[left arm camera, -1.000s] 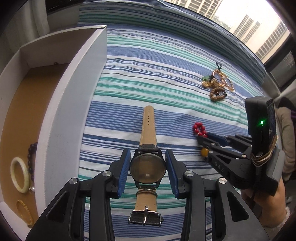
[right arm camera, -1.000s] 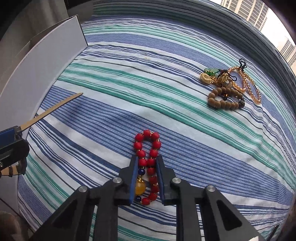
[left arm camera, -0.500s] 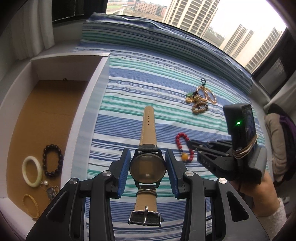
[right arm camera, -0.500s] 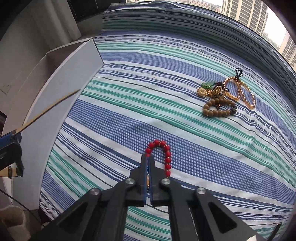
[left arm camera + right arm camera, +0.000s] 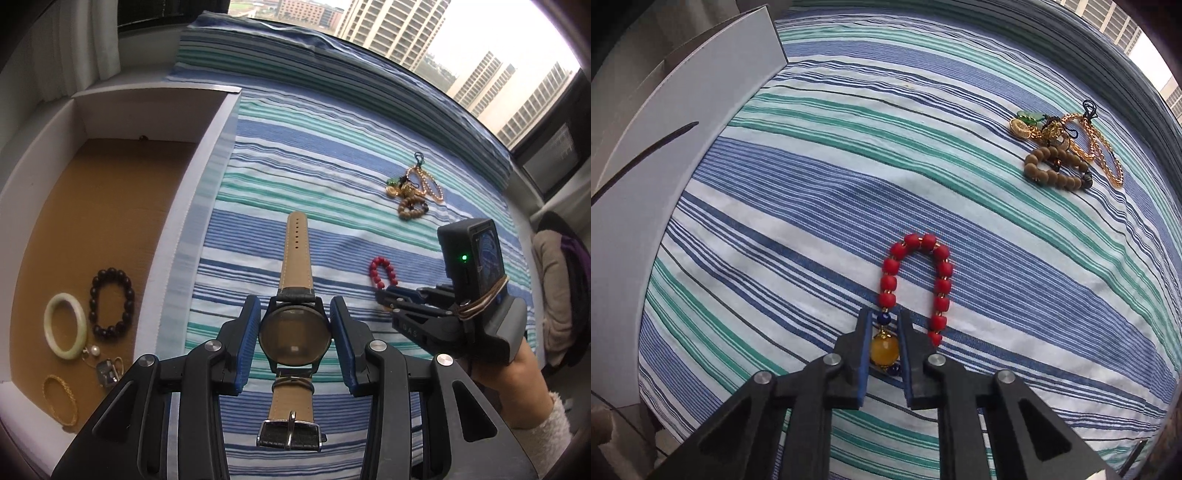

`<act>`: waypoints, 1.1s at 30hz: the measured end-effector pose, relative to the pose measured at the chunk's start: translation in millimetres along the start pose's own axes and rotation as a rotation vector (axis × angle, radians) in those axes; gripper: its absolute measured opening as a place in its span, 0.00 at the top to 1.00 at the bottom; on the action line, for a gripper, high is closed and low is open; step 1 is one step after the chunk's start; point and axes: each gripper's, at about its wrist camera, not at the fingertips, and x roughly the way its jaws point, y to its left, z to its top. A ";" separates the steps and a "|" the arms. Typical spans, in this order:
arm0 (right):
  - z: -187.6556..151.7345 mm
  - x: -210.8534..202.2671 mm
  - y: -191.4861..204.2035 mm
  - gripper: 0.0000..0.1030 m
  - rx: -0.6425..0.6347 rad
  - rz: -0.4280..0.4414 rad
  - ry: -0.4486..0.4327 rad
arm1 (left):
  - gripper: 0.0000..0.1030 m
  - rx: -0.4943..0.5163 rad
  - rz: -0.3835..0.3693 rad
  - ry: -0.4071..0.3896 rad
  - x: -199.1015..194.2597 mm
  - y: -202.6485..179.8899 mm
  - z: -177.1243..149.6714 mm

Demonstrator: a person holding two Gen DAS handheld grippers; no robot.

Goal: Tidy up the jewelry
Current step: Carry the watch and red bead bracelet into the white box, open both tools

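A blue, teal and white striped cloth (image 5: 849, 192) fills the frame — lower centre, a red bead bracelet (image 5: 916, 284) with one amber bead; upper right, tan wooden beads (image 5: 1054, 171) — gold chain (image 5: 1100, 151) beside.

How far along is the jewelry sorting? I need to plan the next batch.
Done: five or so pieces lie in the box, among them a jade bangle and a dark bead bracelet. In hand: the left hand-held gripper holds the watch; the right hand-held gripper grips the red bracelet. Left: the tangled pile on the bedspread.
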 end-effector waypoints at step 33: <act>79.6 -209.9 162.6 0.90 -0.222 0.489 -0.352 | 0.63 -0.283 0.104 -0.182 -127.2 157.4 7.6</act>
